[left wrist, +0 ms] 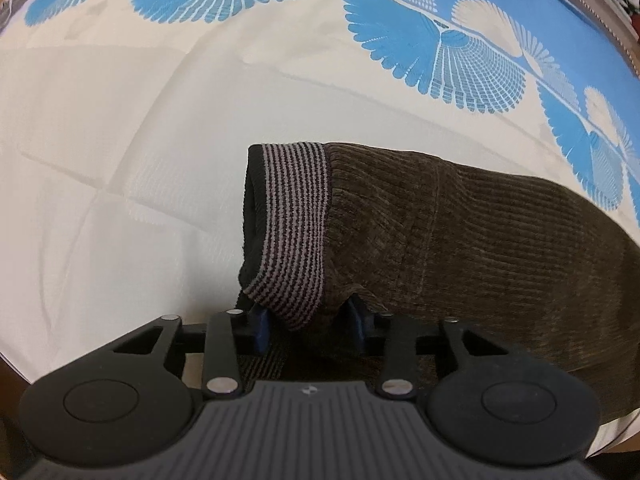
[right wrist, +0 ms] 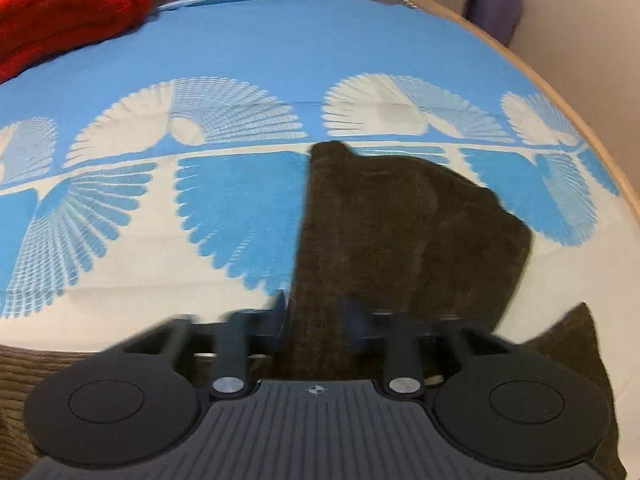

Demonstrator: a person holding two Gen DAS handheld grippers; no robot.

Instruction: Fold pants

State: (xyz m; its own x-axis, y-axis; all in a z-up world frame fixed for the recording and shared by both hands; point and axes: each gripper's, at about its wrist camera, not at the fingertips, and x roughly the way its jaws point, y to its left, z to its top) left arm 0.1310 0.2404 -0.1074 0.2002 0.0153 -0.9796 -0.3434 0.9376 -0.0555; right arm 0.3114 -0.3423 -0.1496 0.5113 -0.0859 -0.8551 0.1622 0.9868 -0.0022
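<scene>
Dark brown corduroy pants point(left wrist: 460, 240) with a striped grey-and-black ribbed waistband point(left wrist: 292, 220) lie on the bed sheet point(left wrist: 120, 160). My left gripper point(left wrist: 308, 320) is shut on the near corner of the waistband, its blue fingers point(left wrist: 262, 322) pinching the cloth. In the right wrist view the pants point(right wrist: 380, 232) hang up from my right gripper point(right wrist: 320, 320), which is shut on a fold of the brown cloth. The right view is blurred. More brown cloth point(right wrist: 576, 344) lies under and to the right of that gripper.
The bed sheet point(right wrist: 240, 60) is cream and blue with fan patterns. A red blanket point(right wrist: 68, 4) lies at the far left corner. The bed's wooden edge point(right wrist: 580, 92) curves on the right, with a purple object point(right wrist: 494, 8) beyond it.
</scene>
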